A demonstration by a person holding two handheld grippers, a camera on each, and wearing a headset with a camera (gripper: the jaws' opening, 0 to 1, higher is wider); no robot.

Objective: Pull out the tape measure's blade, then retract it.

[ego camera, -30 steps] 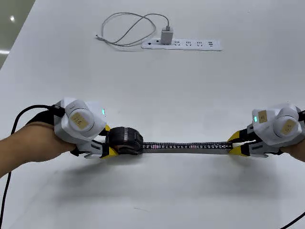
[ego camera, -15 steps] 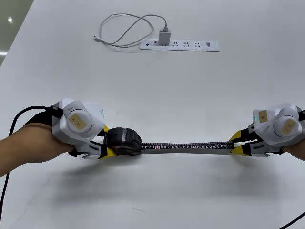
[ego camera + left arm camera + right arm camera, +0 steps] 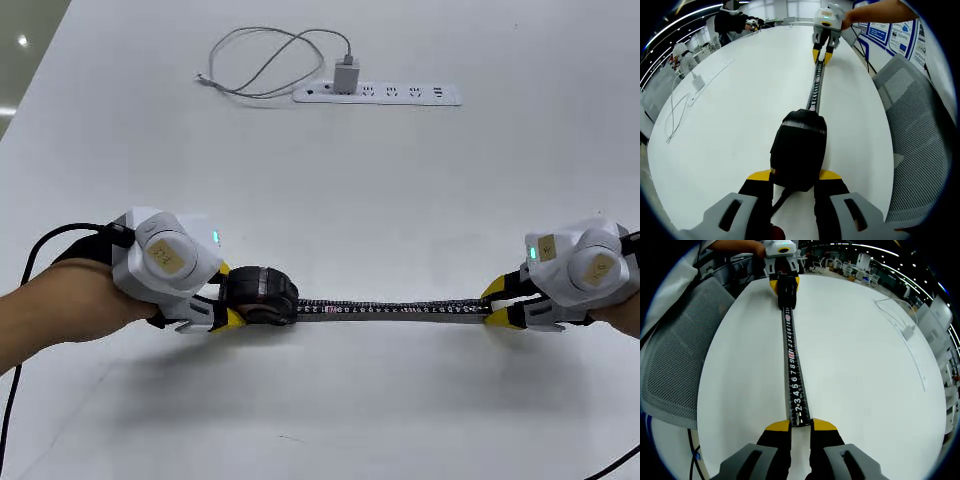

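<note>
White table [image 3: 400, 200] shown with blade [image 3: 400, 309] drawn out, stretched just above surface; black tape measure case [image 3: 260, 294] clamped in left claw [image 3: 230, 296]; blade tip pinched by near-closed right claw [image 3: 495, 303]

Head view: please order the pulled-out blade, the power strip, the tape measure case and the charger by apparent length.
1. The blade and the power strip: nearly alike. The strip lies farther from the camera, so I leave them unranked.
2. The tape measure case.
3. The charger.
</note>
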